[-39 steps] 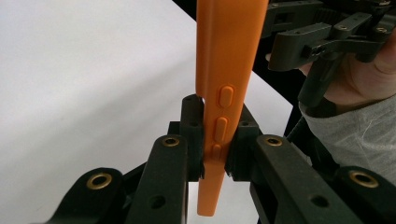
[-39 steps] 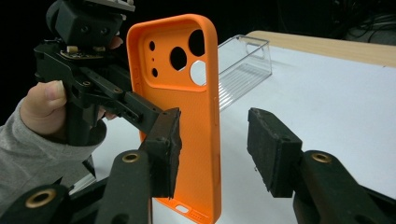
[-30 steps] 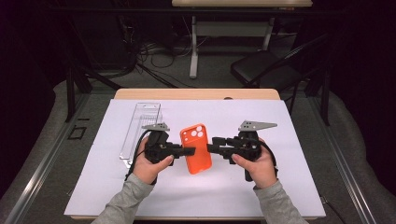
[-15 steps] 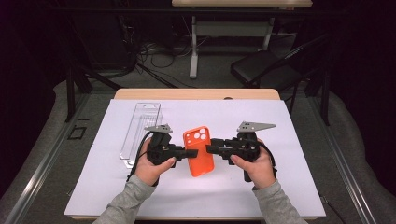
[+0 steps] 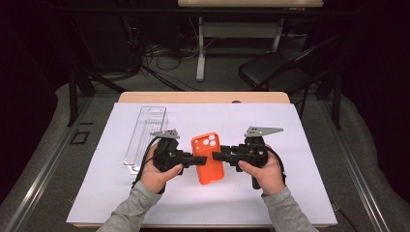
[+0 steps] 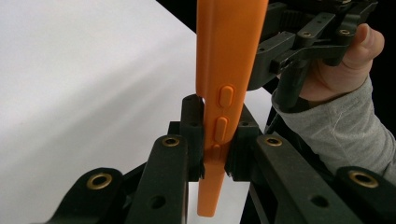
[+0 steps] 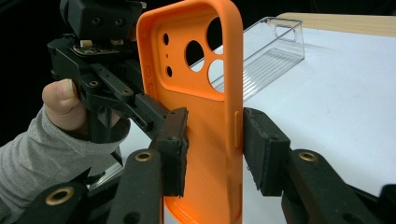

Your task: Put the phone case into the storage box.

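High view: we see open worktop (image 5: 309, 145) around the case (image 5: 209, 159).
Left claw (image 6: 212, 140): pinching case edge.
Right claw (image 7: 212, 149): closing, pads just clear of the case.
Hidden: case bottom, cut off.

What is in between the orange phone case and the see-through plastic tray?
In the high view, the left tongs and the hand holding them sit between the orange phone case and the see-through plastic tray, over white paper.
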Demonstrator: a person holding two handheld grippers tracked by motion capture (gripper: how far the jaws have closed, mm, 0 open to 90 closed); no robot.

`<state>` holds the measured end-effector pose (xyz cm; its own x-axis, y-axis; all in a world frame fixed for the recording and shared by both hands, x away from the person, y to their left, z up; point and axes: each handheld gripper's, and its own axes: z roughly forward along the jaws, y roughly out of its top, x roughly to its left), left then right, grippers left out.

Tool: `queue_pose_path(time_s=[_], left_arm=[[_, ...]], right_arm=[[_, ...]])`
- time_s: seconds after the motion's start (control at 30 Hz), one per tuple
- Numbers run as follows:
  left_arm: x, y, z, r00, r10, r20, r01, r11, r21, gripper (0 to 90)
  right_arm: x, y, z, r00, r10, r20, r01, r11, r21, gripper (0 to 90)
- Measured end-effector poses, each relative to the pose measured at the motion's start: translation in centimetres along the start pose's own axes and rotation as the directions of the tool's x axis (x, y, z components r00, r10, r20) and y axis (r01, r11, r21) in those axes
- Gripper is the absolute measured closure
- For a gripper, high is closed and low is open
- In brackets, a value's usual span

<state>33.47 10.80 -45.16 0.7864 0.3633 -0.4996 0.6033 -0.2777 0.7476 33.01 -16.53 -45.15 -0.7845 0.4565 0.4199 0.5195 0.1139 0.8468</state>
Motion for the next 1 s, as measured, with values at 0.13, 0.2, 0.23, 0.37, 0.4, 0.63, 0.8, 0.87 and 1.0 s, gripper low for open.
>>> queue_pose_path(time_s=[0.13, 0.2, 0.23, 0.37, 0.4, 0.63, 0.8, 0.87, 1.0], left_arm=[[0.00, 0.00, 0.03, 0.9999, 0.001, 0.011, -0.001, 1.0000, 0.002, 80.3], [0.01, 0.00, 0.05, 0.9999, -0.002, 0.015, 0.002, 1.0000, 0.002, 80.3], [0.02, 0.01, 0.03, 0.9998, 0.000, 0.020, 0.000, 1.0000, 0.003, 80.3], [0.03, 0.03, -0.03, 0.9995, 0.004, 0.031, -0.005, 1.0000, 0.003, 80.3], [0.04, 0.03, -0.03, 0.9994, 0.004, 0.034, -0.004, 1.0000, 0.003, 80.3], [0.01, 0.05, -0.05, 0.9991, 0.005, 0.043, -0.005, 1.0000, 0.003, 80.3], [-0.01, 0.04, -0.02, 0.9990, 0.002, 0.045, -0.002, 1.0000, 0.005, 80.3], [-0.02, 0.04, -0.01, 0.9990, 0.004, 0.045, -0.004, 1.0000, 0.006, 80.3], [-0.01, 0.04, -0.01, 0.9991, 0.004, 0.041, -0.004, 1.0000, 0.006, 80.3]], right_arm=[[-0.01, 0.00, -0.01, 1.0000, 0.003, -0.004, -0.003, 1.000, 0.001, 63.3], [-0.04, 0.00, -0.05, 1.0000, 0.006, -0.007, -0.006, 1.000, 0.004, 64.5], [-0.03, 0.00, -0.06, 1.0000, 0.005, -0.007, -0.005, 1.000, 0.006, 64.9], [-0.03, 0.02, -0.10, 0.9999, 0.004, -0.014, -0.004, 1.000, 0.005, 66.2], [-0.03, 0.02, -0.11, 0.9999, 0.005, -0.015, -0.005, 1.000, 0.005, 66.4], [-0.11, 0.02, -0.15, 0.9996, 0.012, -0.025, -0.012, 1.000, 0.010, 69.4], [-0.19, 0.00, -0.17, 0.9997, 0.008, -0.021, -0.008, 1.000, 0.009, 72.7], [-0.24, -0.01, -0.16, 0.9998, 0.005, -0.017, -0.005, 1.000, 0.010, 73.9], [-0.35, -0.04, -0.19, 1.0000, -0.002, -0.009, 0.002, 1.000, 0.009, 75.4]])
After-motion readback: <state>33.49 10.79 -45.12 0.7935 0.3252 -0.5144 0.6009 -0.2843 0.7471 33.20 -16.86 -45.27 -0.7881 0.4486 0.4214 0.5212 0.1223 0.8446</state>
